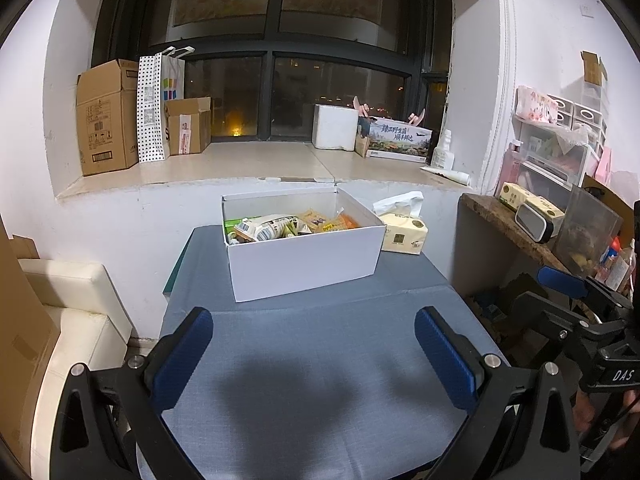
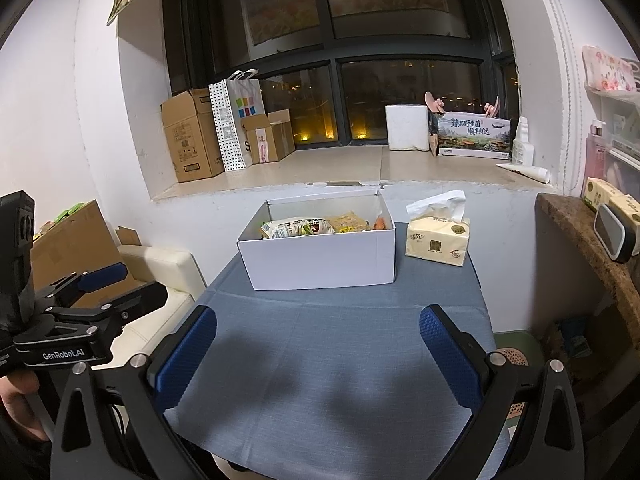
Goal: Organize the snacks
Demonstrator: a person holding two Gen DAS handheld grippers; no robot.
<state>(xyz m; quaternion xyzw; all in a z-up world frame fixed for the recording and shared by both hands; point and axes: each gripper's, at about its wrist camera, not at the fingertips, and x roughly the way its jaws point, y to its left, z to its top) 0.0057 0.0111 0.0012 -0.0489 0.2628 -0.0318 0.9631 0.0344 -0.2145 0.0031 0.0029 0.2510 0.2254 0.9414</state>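
Both the left gripper point(image 1: 314, 354) and right gripper point(image 2: 318, 356) hang spread wide and empty before the white box point(image 1: 304, 258); its snack packets point(image 1: 272, 228) look light, soft and crinkly, best pinched at an edge.

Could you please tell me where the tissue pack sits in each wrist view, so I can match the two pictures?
Left wrist: the tissue pack is right of centre, tucked behind the right far corner of the white box.
Right wrist: the tissue pack is right of centre, standing apart beside the white box.
Shared landmark: the white box on the blue tablecloth.
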